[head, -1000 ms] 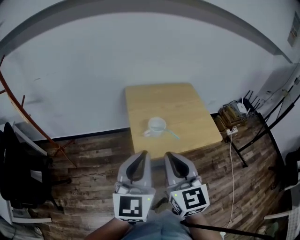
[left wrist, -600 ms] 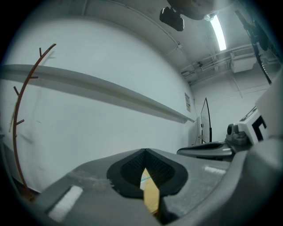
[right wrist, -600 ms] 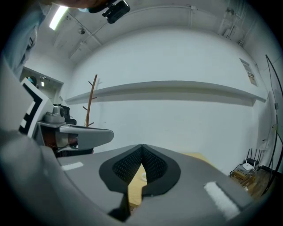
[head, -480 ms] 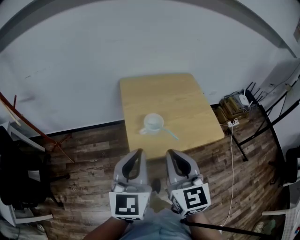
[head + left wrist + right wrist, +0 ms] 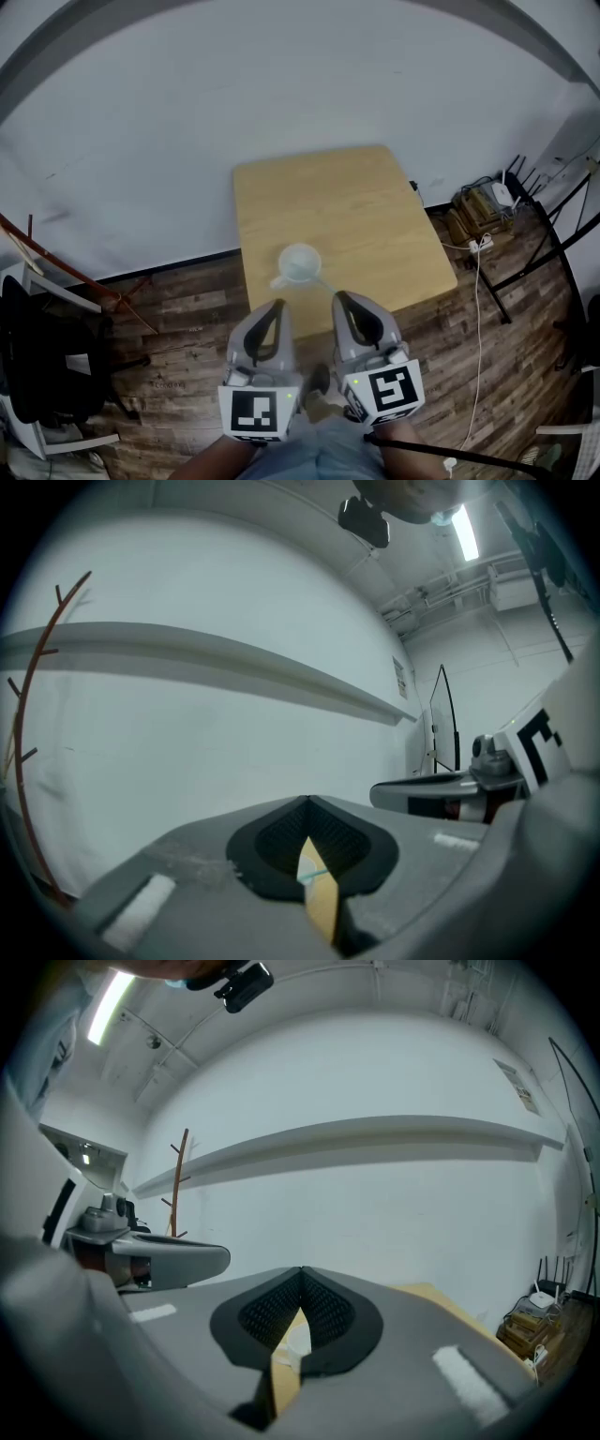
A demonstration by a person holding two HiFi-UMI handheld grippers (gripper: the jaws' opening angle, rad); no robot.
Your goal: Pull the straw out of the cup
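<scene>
Little here can be read. Each cube carries a black-and-white square marker (image 5: 257,413), which is a pattern and not letters. The paper notice (image 5: 518,1087) high on the white wall is too small to make out.

At the far left a reddish-brown coat stand (image 5: 66,267) leans by the wall. Below it a dark bundle (image 5: 37,366) rests on a pale frame on the plank floor (image 5: 178,319).

The left gripper (image 5: 278,306) is held low in front of the person. Its jaws are pressed together at the tips with nothing between them (a slit lower down lets a sliver of tabletop show through).

Just beyond stands the light wooden table (image 5: 356,206), pushed against the wall. The clear cup (image 5: 300,262) sits near the table's front edge, apart from both grippers, with only bare tabletop between. The teal straw (image 5: 317,875) slants from the cup toward the right gripper. I cannot tell whether its end sits inside the cup.

The right gripper (image 5: 340,297) is beside the left one, also closed and empty. In the head view its tip overlaps the table's near edge.

Further right on the floor are a router with a tangle of cables (image 5: 483,211), a trailing white cord (image 5: 478,319) and black metal legs (image 5: 534,234).
</scene>
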